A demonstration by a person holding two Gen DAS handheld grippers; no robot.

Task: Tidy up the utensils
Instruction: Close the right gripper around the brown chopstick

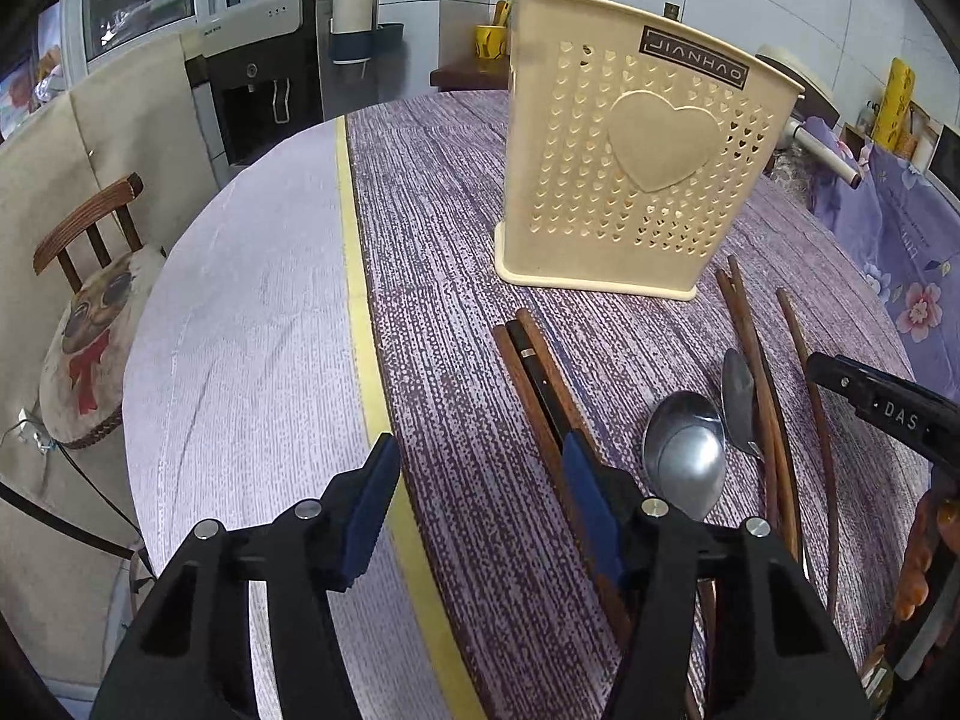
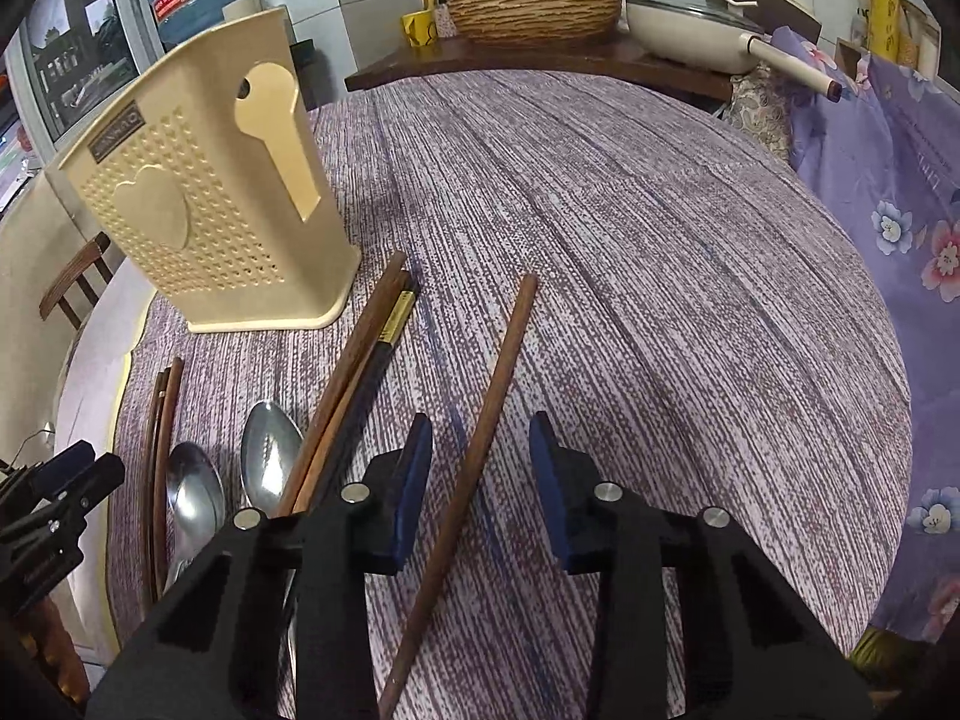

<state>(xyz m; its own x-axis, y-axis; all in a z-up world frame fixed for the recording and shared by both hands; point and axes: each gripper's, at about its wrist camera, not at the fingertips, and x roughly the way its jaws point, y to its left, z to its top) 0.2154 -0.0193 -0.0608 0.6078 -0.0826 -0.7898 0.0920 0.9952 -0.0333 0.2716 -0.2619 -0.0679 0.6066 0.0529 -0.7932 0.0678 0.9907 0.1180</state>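
Both grippers are standing unclenched: right gripper [image 2: 480, 480] is straddling a lone chopstick [image 2: 480, 450] off-centre, risking rolling it; left gripper [image 1: 474, 516] is gripping nothing.

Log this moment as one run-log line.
right gripper: open, straddling lone wooden chopstick, pads clear | left gripper: open, nothing held | utensil holder: upright | spoons: on tablecloth

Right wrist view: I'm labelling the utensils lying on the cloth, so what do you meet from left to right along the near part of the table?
Two thin chopsticks → round spoon → narrower spoon → chopstick bundle → single chopstick, lying between the right gripper's open jaws.
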